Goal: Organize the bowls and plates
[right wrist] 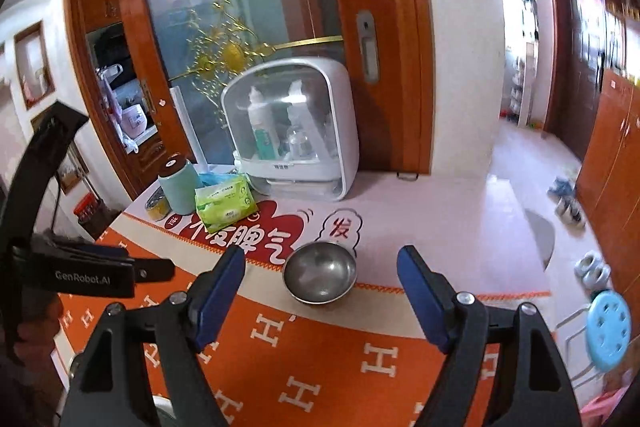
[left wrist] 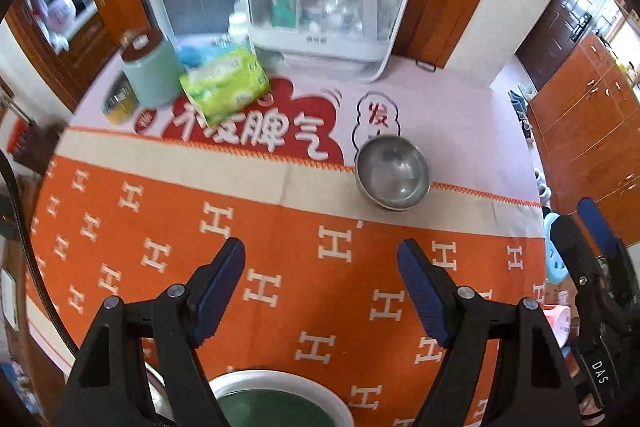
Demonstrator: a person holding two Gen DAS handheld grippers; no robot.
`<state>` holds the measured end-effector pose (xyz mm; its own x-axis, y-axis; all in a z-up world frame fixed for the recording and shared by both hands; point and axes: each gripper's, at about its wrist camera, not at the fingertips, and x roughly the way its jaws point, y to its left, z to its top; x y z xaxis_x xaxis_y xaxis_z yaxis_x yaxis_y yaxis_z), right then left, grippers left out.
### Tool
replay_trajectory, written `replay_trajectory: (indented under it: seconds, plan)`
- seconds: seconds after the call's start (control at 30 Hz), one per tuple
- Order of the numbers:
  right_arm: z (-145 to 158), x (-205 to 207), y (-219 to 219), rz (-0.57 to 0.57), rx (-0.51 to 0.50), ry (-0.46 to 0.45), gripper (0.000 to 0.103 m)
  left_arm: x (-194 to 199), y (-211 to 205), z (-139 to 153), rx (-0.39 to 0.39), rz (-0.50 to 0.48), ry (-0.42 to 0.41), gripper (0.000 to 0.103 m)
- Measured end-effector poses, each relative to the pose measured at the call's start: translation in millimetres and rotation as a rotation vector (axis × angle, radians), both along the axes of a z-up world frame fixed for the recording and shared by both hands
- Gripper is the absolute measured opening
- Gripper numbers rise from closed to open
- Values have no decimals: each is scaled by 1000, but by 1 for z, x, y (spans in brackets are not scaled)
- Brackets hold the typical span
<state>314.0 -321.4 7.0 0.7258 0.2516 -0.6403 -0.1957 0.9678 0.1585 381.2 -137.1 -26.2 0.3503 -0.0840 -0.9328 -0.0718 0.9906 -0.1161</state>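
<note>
We hold both grippers with jaws wide apart and empty: the left gripper (left wrist: 321,267) above the orange cloth (left wrist: 280,267), the right gripper (right wrist: 321,269) facing the steel bowl (right wrist: 320,273) standing on the surface.

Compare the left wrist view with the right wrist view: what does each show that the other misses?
Only the left wrist view shows the green plate with a white rim at the bottom edge, between the open left gripper's fingers.

Only the right wrist view shows the blue stool whole, the shoes on the floor and the hallway beyond.

Both show the empty steel bowl upright on the tablecloth, the green wipes pack, the teal canister and the white storage case. The right gripper is open and empty.
</note>
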Motion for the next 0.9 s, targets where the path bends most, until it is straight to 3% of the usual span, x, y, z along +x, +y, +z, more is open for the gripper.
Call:
replay_trajectory:
  seconds: [0.37,0.7,0.9]
  plan:
    - [-65,36,-13,-33,71,85,79,44,-10,-60,-81,-8,-7,77]
    - [-123,66,-17,-70,150,177,79,78,-19,-111,-173,9,-78,77]
    - [-155,79,-18,-77,203,237,79,93,-18,-149,-196,46,-30,77]
